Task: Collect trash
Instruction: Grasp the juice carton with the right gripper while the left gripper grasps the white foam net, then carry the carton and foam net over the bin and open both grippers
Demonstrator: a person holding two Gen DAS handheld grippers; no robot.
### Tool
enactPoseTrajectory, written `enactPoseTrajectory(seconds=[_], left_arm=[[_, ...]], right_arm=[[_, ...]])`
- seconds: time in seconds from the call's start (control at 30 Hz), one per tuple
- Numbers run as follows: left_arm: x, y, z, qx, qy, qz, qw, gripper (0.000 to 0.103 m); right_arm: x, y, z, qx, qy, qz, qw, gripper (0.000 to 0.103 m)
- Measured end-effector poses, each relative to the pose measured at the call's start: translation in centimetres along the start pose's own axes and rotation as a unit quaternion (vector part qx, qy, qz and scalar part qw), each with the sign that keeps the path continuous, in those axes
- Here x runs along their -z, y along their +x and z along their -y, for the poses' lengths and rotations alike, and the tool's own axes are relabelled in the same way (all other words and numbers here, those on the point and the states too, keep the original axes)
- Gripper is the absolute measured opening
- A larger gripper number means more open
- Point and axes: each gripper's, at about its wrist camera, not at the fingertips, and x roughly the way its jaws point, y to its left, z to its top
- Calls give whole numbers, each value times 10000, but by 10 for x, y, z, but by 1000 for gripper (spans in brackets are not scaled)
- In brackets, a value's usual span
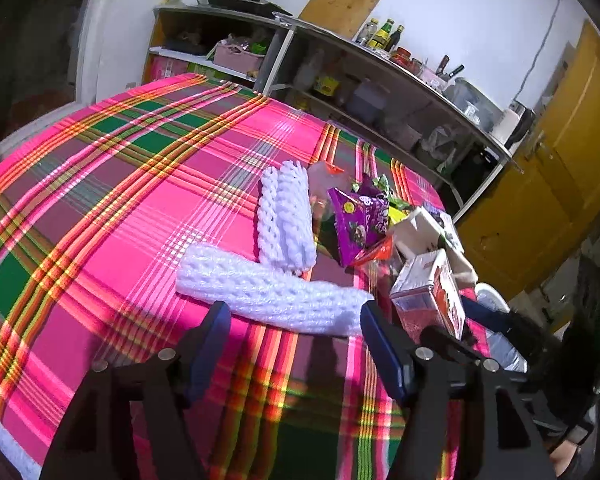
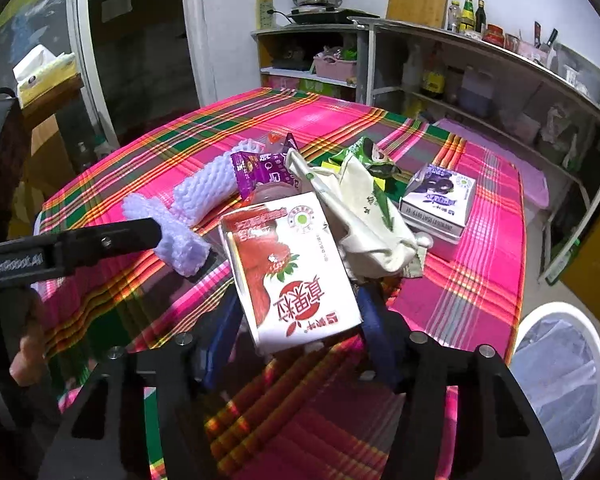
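Note:
On the pink plaid tablecloth (image 1: pixel 112 184) lies a pile of trash. A long white foam net (image 1: pixel 272 296) sits crosswise just ahead of my left gripper (image 1: pixel 294 318), whose blue pads stand wide apart at its two ends; the gripper is open. In the right wrist view that net (image 2: pixel 176 240) lies between the left gripper's black fingers (image 2: pixel 112 240). My right gripper (image 2: pixel 300 322) has closed on a red strawberry milk carton (image 2: pixel 296 268), with a pad against each side. That carton (image 1: pixel 432 292) also shows in the left wrist view.
A second foam net (image 2: pixel 208 188), a purple snack wrapper (image 2: pixel 260 172), a crumpled white bag (image 2: pixel 368 216), a green wrapper (image 2: pixel 372 156) and a purple carton (image 2: pixel 440 200) lie behind. A white lined bin (image 2: pixel 560 380) stands off the table's right edge. Shelves (image 2: pixel 480 92) line the wall.

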Motion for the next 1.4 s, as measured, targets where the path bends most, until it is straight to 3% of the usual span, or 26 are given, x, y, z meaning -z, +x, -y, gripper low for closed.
enactPoseTrajectory(seconds=[0.2,0.37,0.43,0.53,0.73,1.17,1.4], left_arm=[[-7,11,-4,-121,-382,-79,9992,71],[-10,18,-5,-307,-397,-55,9987,70],[-9,21,-1,-547,-187,-63,9983,53],[-7,22,2,-491,-93,-77,9987,40],[0,12,11,-481,216,-3,9986,26],[24,-32,38,-189,890,202,9956,24],[33,-42,72,74,1290,195,9914,24]], right_arm=[[6,-8,0,-153,226,37,9996,58],[9,-15,1,-184,319,89,9993,58],[10,-19,0,-200,352,116,9991,58],[12,-22,-2,-213,353,136,9991,57],[16,-27,-5,-207,352,128,9991,57],[34,-65,-1,-113,603,428,9972,57],[50,-101,17,207,892,666,9936,57]])
